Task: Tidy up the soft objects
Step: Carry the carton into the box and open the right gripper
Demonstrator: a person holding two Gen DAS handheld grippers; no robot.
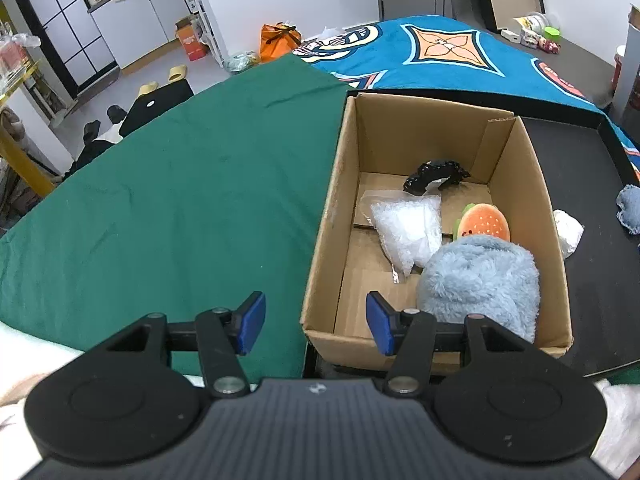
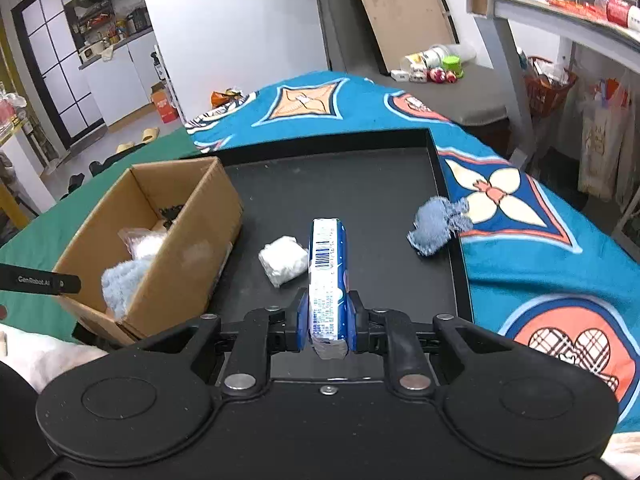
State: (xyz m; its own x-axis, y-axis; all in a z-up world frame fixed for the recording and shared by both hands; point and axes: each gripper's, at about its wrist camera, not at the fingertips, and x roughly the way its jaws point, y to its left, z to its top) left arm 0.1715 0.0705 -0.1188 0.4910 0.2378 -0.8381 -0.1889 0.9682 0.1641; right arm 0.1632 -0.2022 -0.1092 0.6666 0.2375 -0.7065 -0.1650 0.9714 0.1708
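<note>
A cardboard box [image 1: 326, 216] stands on a black tray [image 2: 360, 184]. It holds a fluffy light-blue item [image 1: 480, 280], an orange burger plush [image 1: 484, 222], a clear plastic bag [image 1: 408, 232] and a black scrunchie [image 1: 434, 176]. My left gripper [image 1: 316, 324] is open and empty above the box's near left corner. My right gripper [image 2: 327, 320] is shut on a blue and white tissue pack [image 2: 328, 272], held above the tray. A white wad [image 2: 283, 260] and a blue cloth piece [image 2: 438, 226] lie on the tray. The box also shows in the right wrist view [image 2: 188, 256].
A green cloth [image 1: 180, 200] covers the surface left of the box. A blue patterned blanket [image 2: 540, 248] lies behind and right of the tray. A grey table leg [image 2: 508, 80] and hanging bags stand at the right. Slippers and clutter lie on the floor far left.
</note>
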